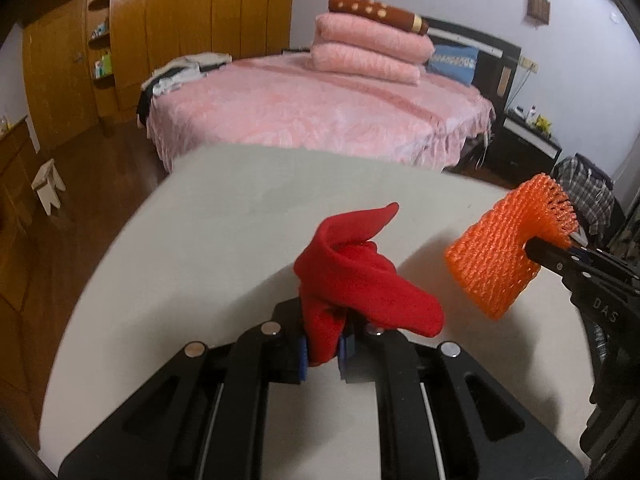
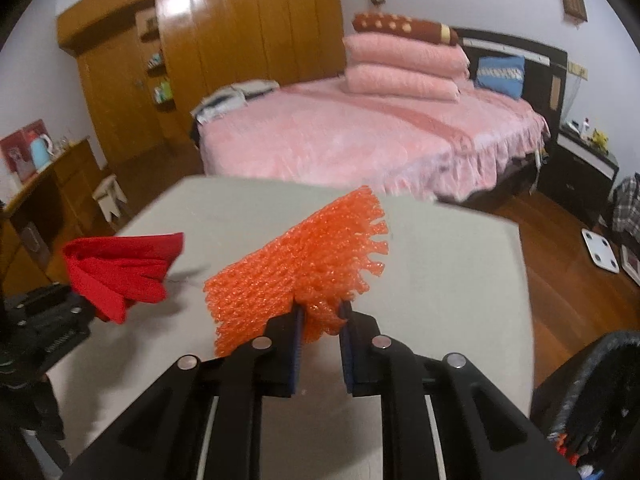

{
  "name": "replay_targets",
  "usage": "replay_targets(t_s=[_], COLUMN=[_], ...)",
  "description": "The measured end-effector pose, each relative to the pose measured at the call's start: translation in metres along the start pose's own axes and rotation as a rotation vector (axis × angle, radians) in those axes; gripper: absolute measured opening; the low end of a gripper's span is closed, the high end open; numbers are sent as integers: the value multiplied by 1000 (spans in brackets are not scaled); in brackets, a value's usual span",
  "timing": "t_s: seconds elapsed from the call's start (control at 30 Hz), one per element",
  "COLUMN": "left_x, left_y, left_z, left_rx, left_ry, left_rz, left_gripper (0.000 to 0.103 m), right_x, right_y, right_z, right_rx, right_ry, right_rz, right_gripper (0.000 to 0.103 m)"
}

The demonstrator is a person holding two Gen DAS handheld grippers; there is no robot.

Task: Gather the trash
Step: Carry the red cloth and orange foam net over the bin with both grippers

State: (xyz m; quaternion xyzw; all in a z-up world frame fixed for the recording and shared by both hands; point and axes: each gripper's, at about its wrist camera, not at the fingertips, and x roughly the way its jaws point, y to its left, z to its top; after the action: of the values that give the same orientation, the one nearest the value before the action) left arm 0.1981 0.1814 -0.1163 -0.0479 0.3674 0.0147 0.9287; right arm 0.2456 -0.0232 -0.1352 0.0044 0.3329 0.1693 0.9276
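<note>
We're mid-collection w/ both hands loaded. Our left gripper is clamped on a red cloth, pinched low at its folded end, the rest sticking up toward 12 o'clock, clear of the table. Our right gripper is clenched on an orange foam net, the fruit-sleeve kind, which fans out toward 10–11 o'clock above the tabletop. From the left wrist view the net sits at 3 o'clock of the cloth, apart from it; from the right wrist view the cloth shows at 9 o'clock.

Step in hand, as we judge it: pickup done, both pieces off the surface, carry-off not yet done. A dark bin w/ bits of colour inside shows at 4–5 o'clock in the right wrist view, beside the table edge; prob. the drop spot. Next move calls for swinging the right hand over its rim before letting go, then bringing the left across w/o snagging the net. Both items are light and floppy, so they could cling to the pads on release.

Surface: plain pale tabletop. Room: bedroom, pink bed at 12 o'clock w/ stacked pillows, wood wardrobe at 10–11, wood floor.
</note>
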Motion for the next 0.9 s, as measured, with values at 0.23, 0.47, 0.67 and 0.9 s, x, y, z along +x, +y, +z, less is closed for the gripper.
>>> replay_targets(t_s=[0.23, 0.47, 0.67, 0.9], left_x=[-48, -96, -136, -167], left_y=[-24, -51, -80, -114], left_z=[11, 14, 10, 4], left_rx=[-10, 3, 39, 77], left_ry=[-61, -106, -144, -176], left_rz=[-22, -33, -67, -120], left_gripper=[10, 10, 11, 11], right_x=[-59, -109, -157, -204], right_y=[-4, -14, -23, -40], right_z=[16, 19, 12, 6], right_rx=[8, -15, -37, -37], right_ry=[-83, -134, -185, -234], right_rz=[34, 46, 54, 38], right_gripper=[16, 16, 16, 16])
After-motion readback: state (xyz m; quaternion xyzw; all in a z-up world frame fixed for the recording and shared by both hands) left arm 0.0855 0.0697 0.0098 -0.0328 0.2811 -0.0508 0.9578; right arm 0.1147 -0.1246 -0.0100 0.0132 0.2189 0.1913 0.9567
